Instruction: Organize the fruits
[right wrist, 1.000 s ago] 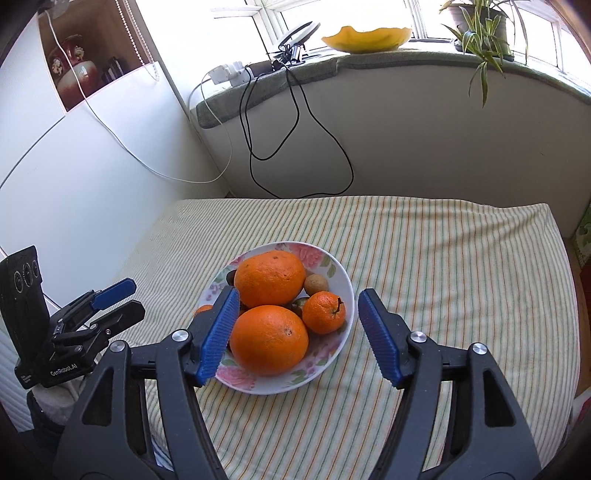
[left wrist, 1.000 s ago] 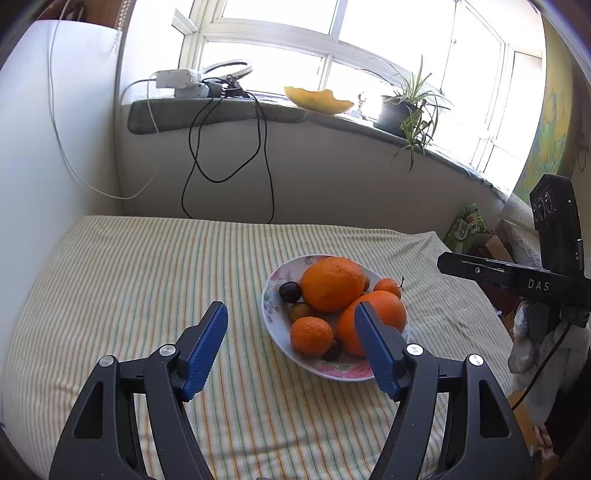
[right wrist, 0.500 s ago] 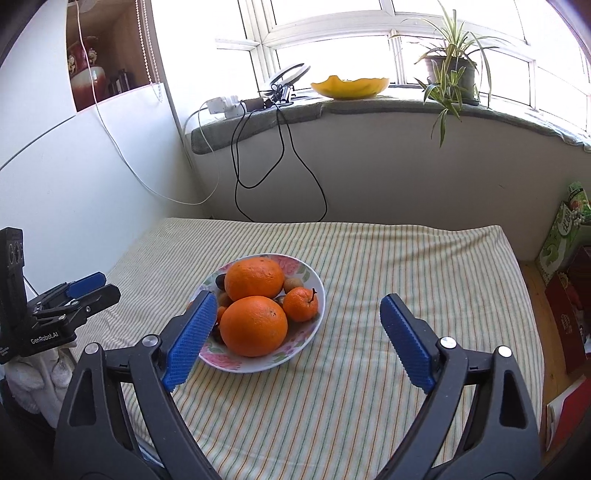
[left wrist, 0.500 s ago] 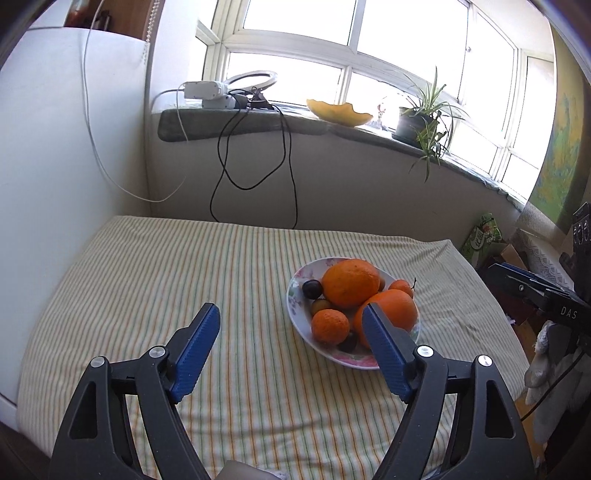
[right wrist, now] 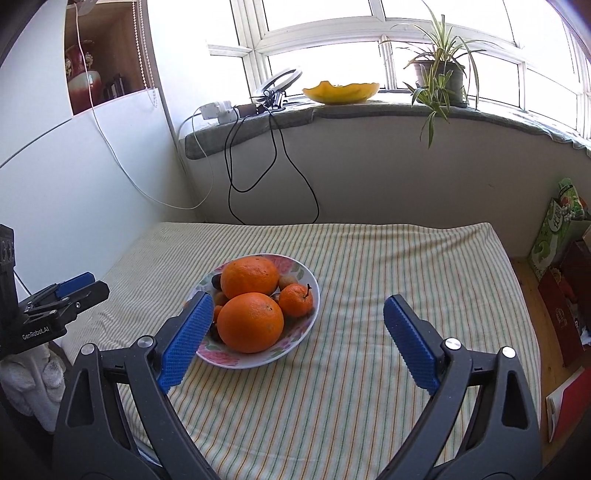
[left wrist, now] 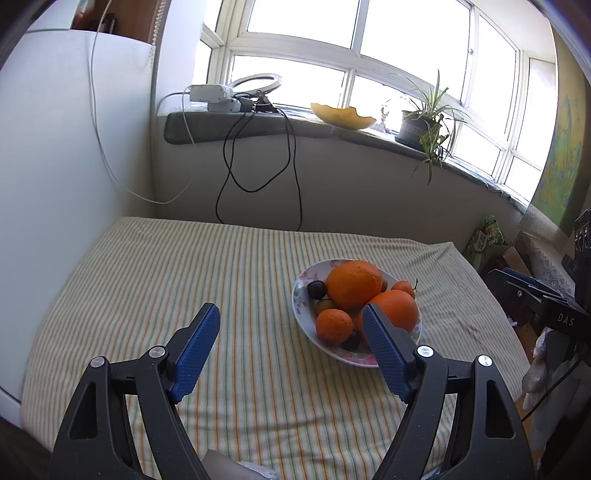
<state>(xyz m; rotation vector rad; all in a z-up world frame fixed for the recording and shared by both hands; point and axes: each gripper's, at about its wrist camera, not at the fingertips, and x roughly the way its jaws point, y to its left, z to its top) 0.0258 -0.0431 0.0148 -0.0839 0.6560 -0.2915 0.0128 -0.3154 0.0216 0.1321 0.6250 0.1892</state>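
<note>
Sunlight is pouring through the window and a spider plant is trailing leaves over the sill. Just beside it, a yellow dish is sitting on the ledge, with a ring light and a white power strip further along. Black cables are hanging down the wall toward the striped cloth. A green box is leaning at the far right.
</note>
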